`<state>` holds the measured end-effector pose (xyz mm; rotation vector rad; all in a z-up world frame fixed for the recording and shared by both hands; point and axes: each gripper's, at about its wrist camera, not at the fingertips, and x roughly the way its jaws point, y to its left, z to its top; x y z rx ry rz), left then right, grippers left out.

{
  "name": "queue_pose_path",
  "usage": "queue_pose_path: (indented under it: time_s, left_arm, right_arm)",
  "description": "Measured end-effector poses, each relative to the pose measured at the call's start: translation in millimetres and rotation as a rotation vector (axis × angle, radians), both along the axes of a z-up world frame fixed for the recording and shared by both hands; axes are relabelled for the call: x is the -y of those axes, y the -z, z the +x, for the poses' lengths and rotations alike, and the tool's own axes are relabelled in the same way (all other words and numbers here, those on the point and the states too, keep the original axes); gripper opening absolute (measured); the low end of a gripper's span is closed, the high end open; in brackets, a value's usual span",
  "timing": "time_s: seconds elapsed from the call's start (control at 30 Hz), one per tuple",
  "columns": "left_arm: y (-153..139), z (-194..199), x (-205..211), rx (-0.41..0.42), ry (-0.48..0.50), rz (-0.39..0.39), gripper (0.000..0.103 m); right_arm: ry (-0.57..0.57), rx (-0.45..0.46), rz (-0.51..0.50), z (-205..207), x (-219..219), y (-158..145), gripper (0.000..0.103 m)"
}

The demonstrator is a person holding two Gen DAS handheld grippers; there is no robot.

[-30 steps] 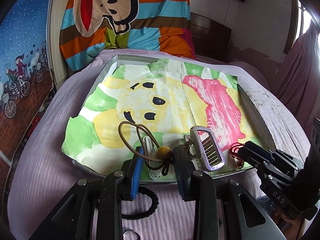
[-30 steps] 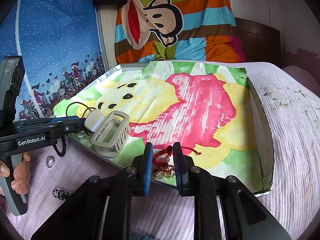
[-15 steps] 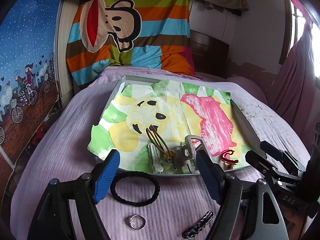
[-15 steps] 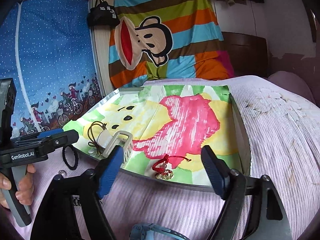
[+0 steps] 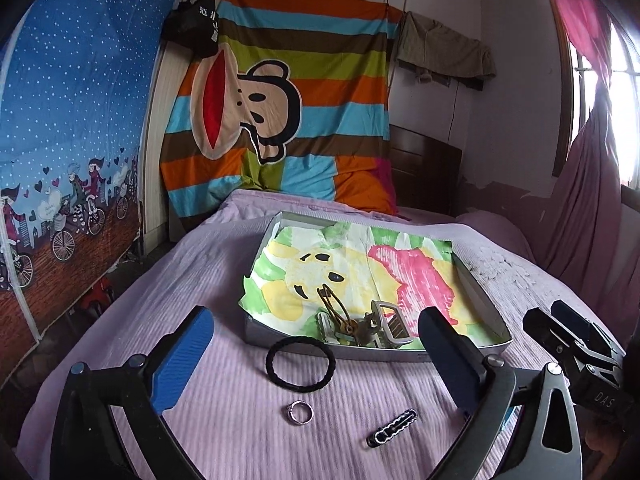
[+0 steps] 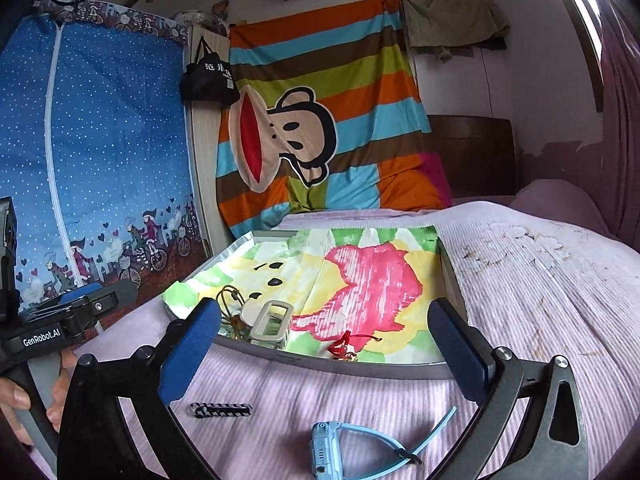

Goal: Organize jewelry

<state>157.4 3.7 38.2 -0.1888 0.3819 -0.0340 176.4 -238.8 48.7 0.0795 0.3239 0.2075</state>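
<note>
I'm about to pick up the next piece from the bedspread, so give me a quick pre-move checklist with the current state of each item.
1. Left gripper open and empty: ok, jaws spread wide.
2. Right gripper open and empty: ok, jaws wide, nothing between them.
3. Pieces outside the tray are in view: ok. Black hair tie, silver ring and dark braided clip lie apart on the bedspread; blue watch sits by the right gripper.
4. Earlier drops settled in the tray: ok, the red cord charm lies inside.
5. Free space in the tray: ok, the far half is bare.
6. Grippers clear of each other: ok.
</note>
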Motion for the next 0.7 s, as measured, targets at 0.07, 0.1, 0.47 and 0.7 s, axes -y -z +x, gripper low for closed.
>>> queue_pose_path:
  time_s: [0.07, 0.1, 0.47, 0.7]
  left_arm:
    - [-2, -10, 0, 0.02, -0.006, 0.013, 0.103]
    - [-2, -15, 0, 0.029, -0.01, 0.018, 0.103]
    - [-7, -61, -5, 0.095, -0.033, 0.065, 0.103]
    - [5, -85, -9, 0.093, -0.035, 0.088, 0.103]
  right_arm:
    - [-0.006, 0.026, -0.007, -11, -4, -5, 0.101]
    - [-0.008, 0.039, -0.008, -17, -6, -8, 0.101]
    - [-0.008, 0.101, -0.023, -69, -11, -8, 0.102]
    - [0.027, 0.061, -0.034, -85, -6, 9, 0.102]
